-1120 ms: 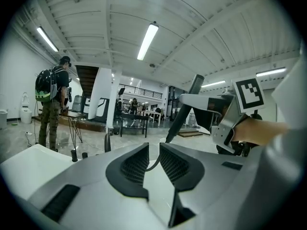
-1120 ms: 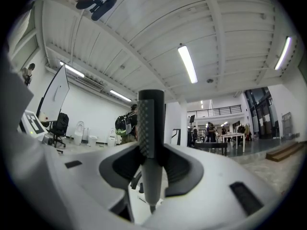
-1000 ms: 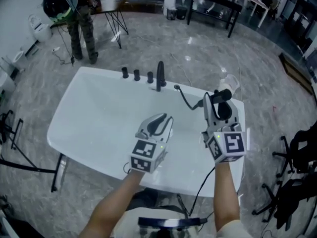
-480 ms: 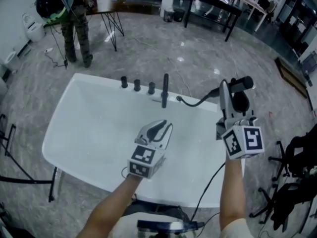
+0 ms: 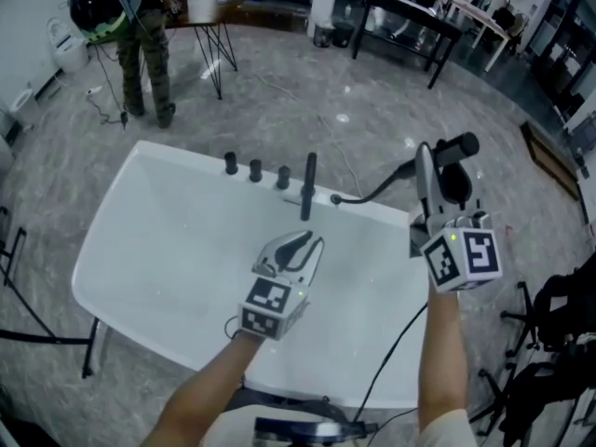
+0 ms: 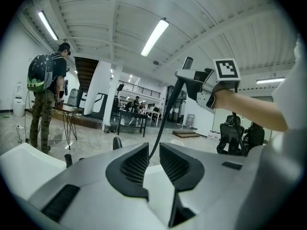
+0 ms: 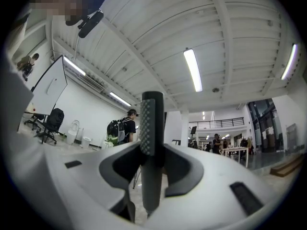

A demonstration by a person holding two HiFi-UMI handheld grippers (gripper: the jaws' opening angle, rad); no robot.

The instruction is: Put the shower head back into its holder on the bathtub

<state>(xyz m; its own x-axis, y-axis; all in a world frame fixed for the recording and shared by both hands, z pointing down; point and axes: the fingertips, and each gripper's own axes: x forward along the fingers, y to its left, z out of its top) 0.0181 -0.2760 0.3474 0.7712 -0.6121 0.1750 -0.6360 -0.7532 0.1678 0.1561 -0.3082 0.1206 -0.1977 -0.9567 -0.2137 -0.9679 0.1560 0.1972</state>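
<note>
**Shower head** [image 5: 455, 147]: dark and stick-shaped, held in the air past the far right corner of the white bathtub [image 5: 121, 250] and clear of its rim. Its handle stands upright between the fingers of the right gripper [image 7: 151, 157]. They pinch it from both sides, and a dotted strip shows on the part above them.

**Hose** [image 5: 372, 192]: dark, falling in a loose curve from the shower head to a fitting on the tub's far rim, just right of the spout. Which fitting is the holder cannot be made out.

**Left gripper** [image 5: 304, 240]: hovers over the middle of the basin and points toward the far rim. Its fingers stand a narrow slit apart with nothing between them. In the left gripper view the hose shows well beyond that slit.

**Far rim:** a tall black spout [image 5: 308, 182], with three short black knobs [image 5: 255, 169] in a row to its left.

**Surroundings:** grey marbled floor [image 5: 391, 82] on all sides of the tub. A person with a backpack [image 5: 140, 35] stands beyond its far left corner, beside a thin-legged table [image 5: 209, 12].
</note>
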